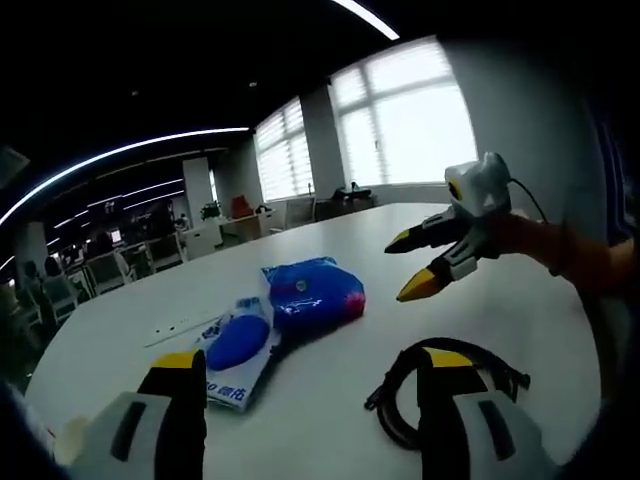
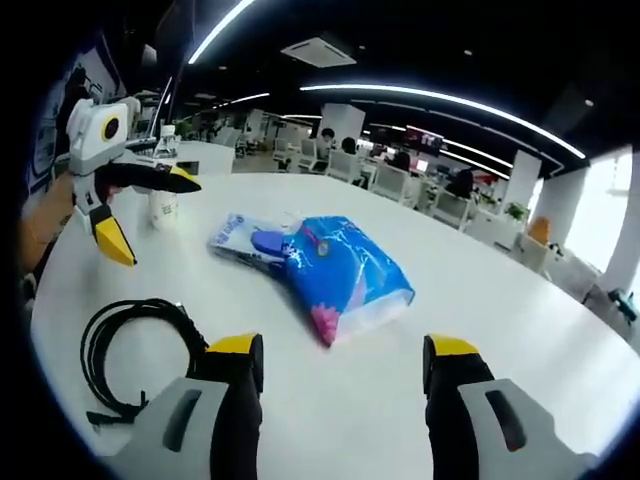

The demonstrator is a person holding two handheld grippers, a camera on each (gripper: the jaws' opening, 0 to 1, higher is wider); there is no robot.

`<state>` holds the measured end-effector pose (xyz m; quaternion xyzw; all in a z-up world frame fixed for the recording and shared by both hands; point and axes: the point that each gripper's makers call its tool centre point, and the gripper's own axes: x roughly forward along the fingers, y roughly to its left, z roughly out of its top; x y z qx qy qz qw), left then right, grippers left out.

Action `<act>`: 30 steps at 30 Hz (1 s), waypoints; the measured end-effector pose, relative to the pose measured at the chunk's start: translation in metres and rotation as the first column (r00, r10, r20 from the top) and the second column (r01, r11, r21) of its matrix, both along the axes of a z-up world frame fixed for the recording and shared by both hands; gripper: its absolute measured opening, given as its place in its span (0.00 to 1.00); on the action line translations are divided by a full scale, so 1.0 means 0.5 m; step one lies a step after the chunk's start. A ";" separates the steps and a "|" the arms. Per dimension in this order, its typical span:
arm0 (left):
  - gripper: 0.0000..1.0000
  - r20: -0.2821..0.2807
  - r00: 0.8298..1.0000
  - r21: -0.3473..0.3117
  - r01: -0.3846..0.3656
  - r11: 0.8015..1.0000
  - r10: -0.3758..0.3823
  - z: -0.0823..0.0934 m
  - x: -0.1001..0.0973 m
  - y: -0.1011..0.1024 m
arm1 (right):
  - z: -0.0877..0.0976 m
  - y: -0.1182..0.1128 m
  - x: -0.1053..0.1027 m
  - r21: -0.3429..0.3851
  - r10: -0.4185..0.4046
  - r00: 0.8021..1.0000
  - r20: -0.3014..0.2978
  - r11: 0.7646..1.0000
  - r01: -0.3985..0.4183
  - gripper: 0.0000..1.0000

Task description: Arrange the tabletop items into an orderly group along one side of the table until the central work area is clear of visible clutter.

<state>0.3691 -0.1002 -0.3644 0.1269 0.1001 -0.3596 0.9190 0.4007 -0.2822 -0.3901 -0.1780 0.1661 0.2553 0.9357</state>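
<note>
A glossy blue plastic packet point(image 2: 345, 270) with pink markings is laid flat near the middle of the white table point(image 2: 520, 330). Touching it, on the side toward the table's far edge, a flatter white and blue pouch point(image 2: 240, 240) is seen with a dark blue cap. A black cable point(image 2: 125, 355), loosely coiled, is laid apart from both, close to the near edge. A small white cup point(image 2: 163, 208) is stood upright near the far edge.
</note>
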 end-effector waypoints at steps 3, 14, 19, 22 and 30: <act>0.86 0.000 1.000 -0.002 0.000 1.000 0.000 0.001 0.005 -0.001 | -0.004 0.002 0.003 0.004 -0.001 1.000 -0.003 1.000 0.001 0.61; 0.85 0.005 1.000 -0.016 -0.018 1.000 0.018 0.004 0.029 -0.006 | -0.007 0.016 0.016 0.024 0.001 1.000 -0.004 1.000 -0.001 0.60; 0.85 0.005 1.000 -0.021 -0.014 1.000 0.014 0.003 0.034 -0.012 | -0.004 0.022 0.020 0.045 0.007 1.000 -0.009 0.999 -0.007 0.59; 0.84 0.003 1.000 -0.016 -0.014 1.000 0.014 0.001 0.039 -0.014 | -0.006 0.025 0.021 0.045 0.010 1.000 -0.012 0.999 -0.009 0.59; 0.83 -0.014 1.000 -0.026 -0.009 1.000 0.009 -0.003 0.047 -0.019 | -0.012 0.031 0.027 0.041 0.012 1.000 -0.022 0.999 -0.011 0.58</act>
